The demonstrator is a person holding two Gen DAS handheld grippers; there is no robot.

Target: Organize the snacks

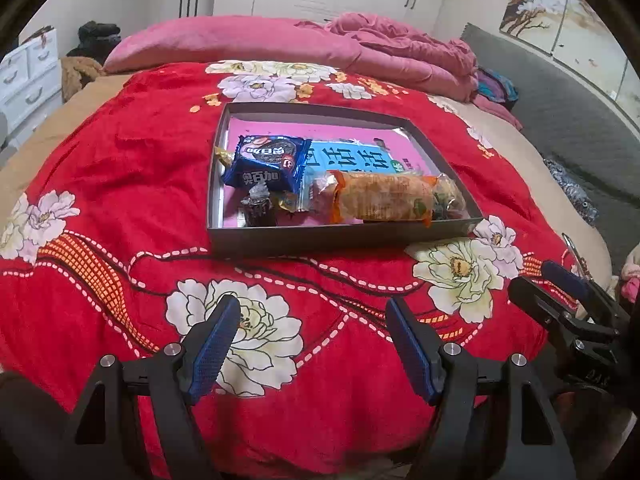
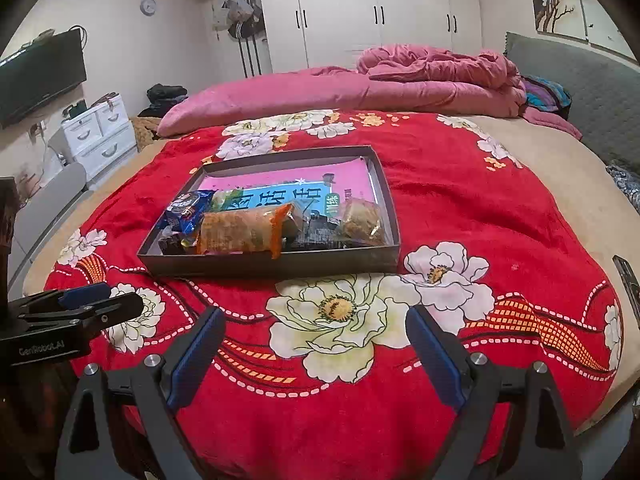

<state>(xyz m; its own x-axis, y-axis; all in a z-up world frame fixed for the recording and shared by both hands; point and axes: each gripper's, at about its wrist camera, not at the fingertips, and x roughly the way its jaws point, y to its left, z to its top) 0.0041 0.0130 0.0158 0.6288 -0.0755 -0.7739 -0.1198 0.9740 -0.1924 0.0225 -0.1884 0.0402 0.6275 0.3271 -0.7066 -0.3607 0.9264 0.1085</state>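
Snacks point(image 1: 382, 200) in the tray point(image 1: 336, 236), far ahead of both grippers. Left gripper point(image 1: 312, 344) and right gripper point(image 2: 316, 356) fingers apart, holding nothing.

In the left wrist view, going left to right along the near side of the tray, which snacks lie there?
Small dark wrapped snack → orange-wrapped cracker roll, both inside the grey tray.

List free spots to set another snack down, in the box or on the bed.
Box: only the pink back strip behind the blue cookie pack and light-blue packet is bare; the front is crowded by the orange-wrapped pack. Red floral blanket: bare left, right and front of the box.
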